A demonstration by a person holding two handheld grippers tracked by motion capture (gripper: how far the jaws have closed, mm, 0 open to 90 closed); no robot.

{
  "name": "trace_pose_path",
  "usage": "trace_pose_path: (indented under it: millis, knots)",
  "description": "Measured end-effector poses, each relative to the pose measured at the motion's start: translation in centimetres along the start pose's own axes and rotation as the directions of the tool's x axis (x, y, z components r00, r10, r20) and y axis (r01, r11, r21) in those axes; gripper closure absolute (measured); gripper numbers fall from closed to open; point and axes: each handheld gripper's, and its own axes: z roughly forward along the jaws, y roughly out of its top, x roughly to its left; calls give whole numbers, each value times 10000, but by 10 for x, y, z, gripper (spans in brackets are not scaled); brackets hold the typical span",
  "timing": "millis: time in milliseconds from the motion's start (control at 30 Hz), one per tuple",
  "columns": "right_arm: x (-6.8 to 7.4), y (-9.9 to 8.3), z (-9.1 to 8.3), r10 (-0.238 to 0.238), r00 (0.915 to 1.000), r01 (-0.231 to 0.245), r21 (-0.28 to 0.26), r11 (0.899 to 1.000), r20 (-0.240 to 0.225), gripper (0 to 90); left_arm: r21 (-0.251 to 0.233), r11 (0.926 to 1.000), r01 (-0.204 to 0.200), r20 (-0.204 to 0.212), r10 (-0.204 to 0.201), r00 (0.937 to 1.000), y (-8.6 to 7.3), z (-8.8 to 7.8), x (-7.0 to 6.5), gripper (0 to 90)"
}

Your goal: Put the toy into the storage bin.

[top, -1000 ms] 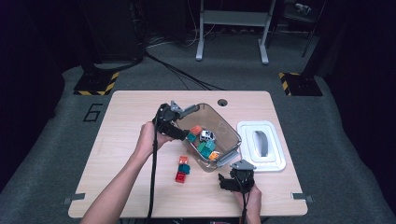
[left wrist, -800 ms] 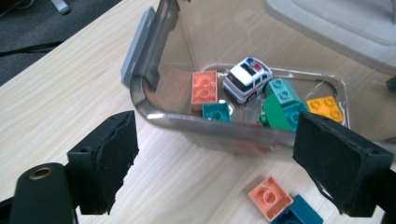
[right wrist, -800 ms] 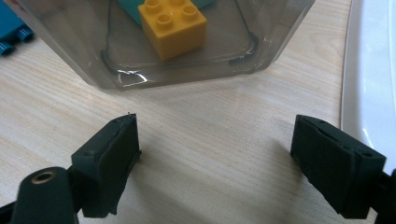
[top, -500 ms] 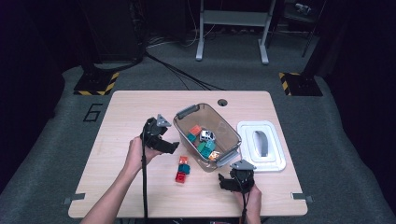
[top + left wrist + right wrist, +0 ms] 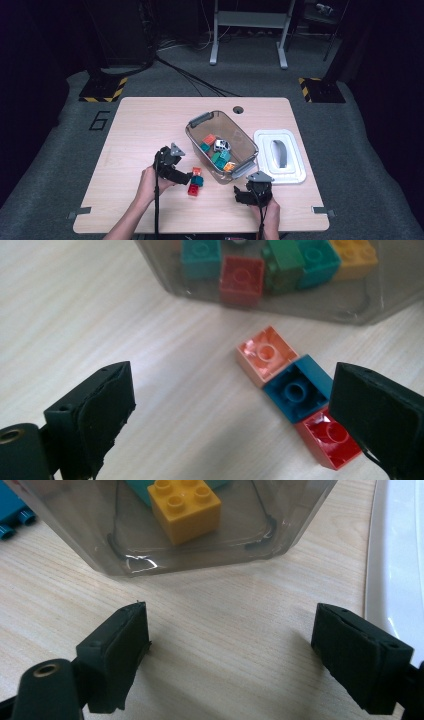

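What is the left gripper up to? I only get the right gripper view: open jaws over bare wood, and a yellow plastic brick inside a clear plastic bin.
Observer: The left gripper is low over the wooden table. Its jaws have just been opening and there is nothing between them.
Operator: Anything near it?
Observer: Three loose plastic bricks touching in a line: a salmon-pink brick, a blue brick and a red brick, which is partly behind one jaw.
Operator: Is the bin lidded?
Observer: No. The white plastic lid lies flat on the table beside the clear plastic bin.
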Motion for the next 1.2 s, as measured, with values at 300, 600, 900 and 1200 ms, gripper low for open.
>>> trace_pose_path:
  millis: [300, 600, 900, 1200]
  knots:
    - [0, 0, 0, -7, 10000, 7, -1, 10000, 0, 148, 354, 9992, 172, 223, -180, 9996, -13, 21, -22, 21]
    - [0, 0, 0, 2, 10000, -2, 2, 10000, -2, 148, 560, 9984, 119, 77, -123, 9999, -14, 30, -33, 21]
    - [0, 0, 0, -9, 10000, 9, 11, 10000, -1, 149, 992, 9951, 49, 79, -57, 10000, -27, 31, -26, 31]
    - [0, 0, 0, 2, 10000, -2, 0, 10000, -5, 150, 1139, 9931, 262, -57, -257, 9997, -39, 21, -6, 51]
